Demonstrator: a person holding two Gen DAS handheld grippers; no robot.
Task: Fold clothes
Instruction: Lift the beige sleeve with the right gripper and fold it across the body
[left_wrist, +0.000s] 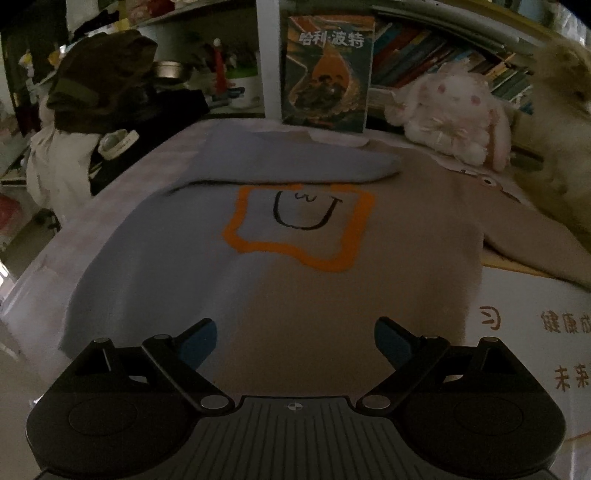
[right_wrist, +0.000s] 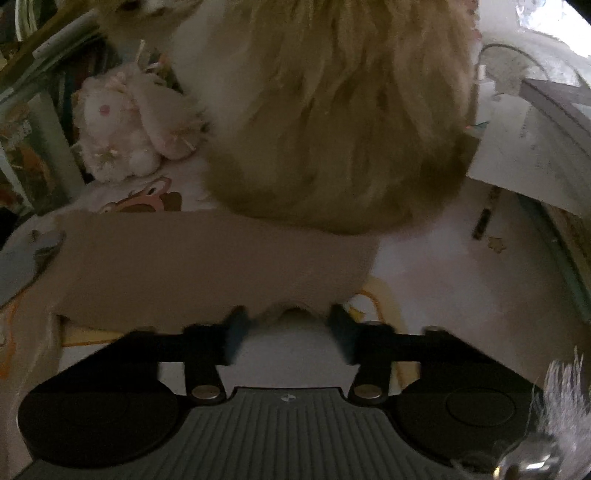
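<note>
A sweater (left_wrist: 280, 280), blue-grey on the left half and tan on the right, lies flat on the table with an orange square and a smiley face on its chest. Its blue left sleeve (left_wrist: 295, 158) is folded across the top. Its tan right sleeve (left_wrist: 535, 236) stretches out to the right. My left gripper (left_wrist: 295, 339) is open and empty, just above the sweater's lower hem. My right gripper (right_wrist: 291, 321) is open at the near edge of the tan sleeve (right_wrist: 207, 258); the sleeve's edge lies between the fingertips.
A large furry tan plush (right_wrist: 340, 110) sits right behind the sleeve. A white bunny plush (left_wrist: 454, 110) and an upright book (left_wrist: 328, 70) stand at the table's back. Dark clothes (left_wrist: 103, 81) are piled at the left. A printed white mat (left_wrist: 535, 332) covers the table.
</note>
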